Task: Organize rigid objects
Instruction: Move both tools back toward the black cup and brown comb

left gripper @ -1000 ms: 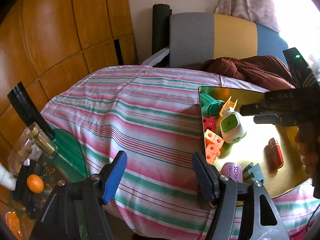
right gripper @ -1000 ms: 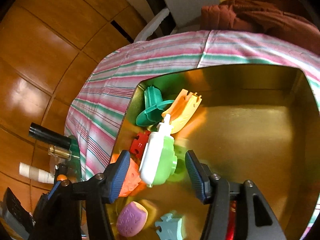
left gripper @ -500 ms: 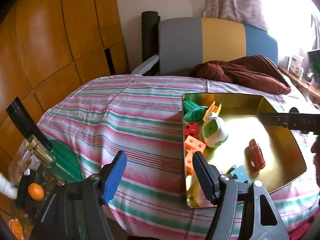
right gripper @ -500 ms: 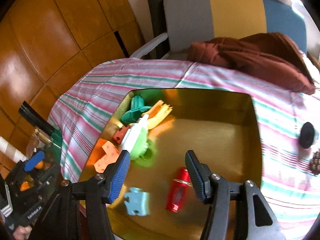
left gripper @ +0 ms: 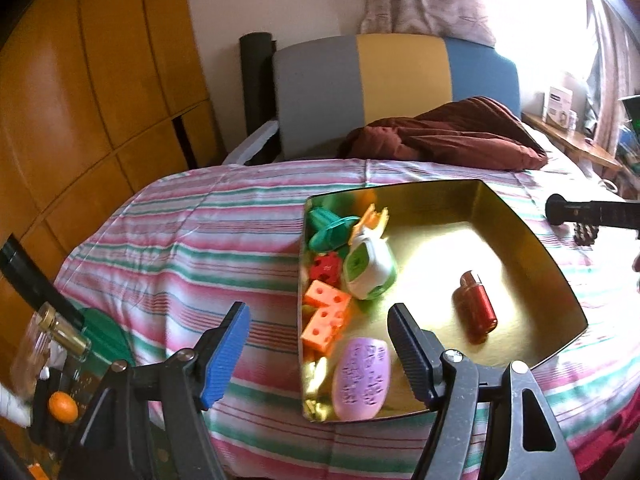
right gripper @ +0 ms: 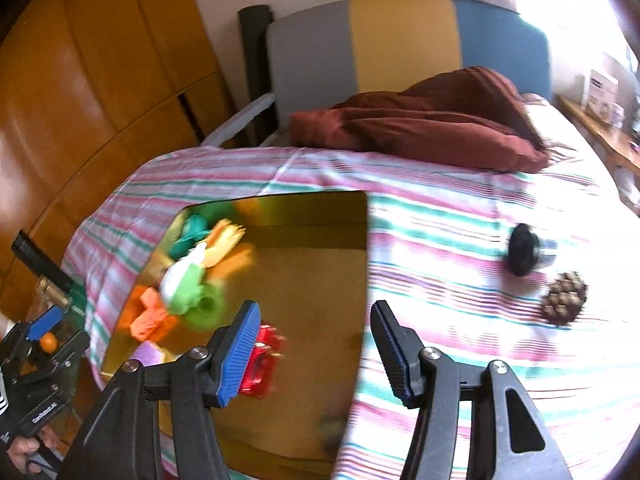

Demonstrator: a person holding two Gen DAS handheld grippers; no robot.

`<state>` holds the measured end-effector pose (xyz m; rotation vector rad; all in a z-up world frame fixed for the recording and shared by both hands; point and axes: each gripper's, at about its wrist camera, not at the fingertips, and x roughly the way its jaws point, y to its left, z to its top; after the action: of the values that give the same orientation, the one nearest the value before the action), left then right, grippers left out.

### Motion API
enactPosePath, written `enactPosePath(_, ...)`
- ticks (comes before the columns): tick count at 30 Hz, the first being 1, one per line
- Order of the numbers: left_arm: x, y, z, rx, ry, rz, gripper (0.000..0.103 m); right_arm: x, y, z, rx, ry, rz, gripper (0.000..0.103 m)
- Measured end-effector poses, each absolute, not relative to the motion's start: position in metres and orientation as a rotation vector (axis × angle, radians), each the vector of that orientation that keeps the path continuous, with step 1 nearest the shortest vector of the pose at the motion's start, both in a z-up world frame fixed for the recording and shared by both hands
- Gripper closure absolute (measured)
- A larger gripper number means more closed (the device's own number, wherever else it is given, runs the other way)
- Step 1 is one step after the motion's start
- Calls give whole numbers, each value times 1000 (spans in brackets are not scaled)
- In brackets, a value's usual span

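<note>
Left wrist view: the left gripper (left gripper: pixel 318 354) holds nothing, and its jaws are opening, wider than a second ago; the near-left corner of the gold tray (left gripper: pixel 528 236) lies beneath the gap. Seven things sit in the tray: one purple oval piece (left gripper: pixel 362 378) nearest the fingers, two orange holed blocks (left gripper: pixel 325 318), one red knobbly piece (left gripper: pixel 327 267), one white-and-green toy (left gripper: pixel 369 274), one teal piece (left gripper: pixel 329 229) with an orange piece (left gripper: pixel 374 218) against the far-left wall, and one red cylinder (left gripper: pixel 478 312) lying alone on the open floor. A blue piece seen beside the purple one a second ago no longer shows. The striped bedspread (left gripper: pixel 208 248) carries the tray.

Right wrist view: the right gripper (right gripper: pixel 314 350) hangs empty, half open as before, above the tray's right edge, having pulled back from the toy. Beyond it on the bedspread lie one black knob (right gripper: pixel 522 250) and one brown pinecone (right gripper: pixel 564 298), close together.
</note>
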<state>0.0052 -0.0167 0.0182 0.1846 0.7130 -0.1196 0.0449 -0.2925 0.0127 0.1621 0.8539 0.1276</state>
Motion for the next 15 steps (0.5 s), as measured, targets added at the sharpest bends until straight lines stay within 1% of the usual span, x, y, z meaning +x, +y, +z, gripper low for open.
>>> enactPosePath(9, 9, -53, 26, 240, 690, -194, 31, 41, -375, 22, 190, 811, -64, 45)
enactPosePath(15, 12, -82, 30, 278, 678, -245, 31, 39, -438, 11, 223, 787, -248, 45)
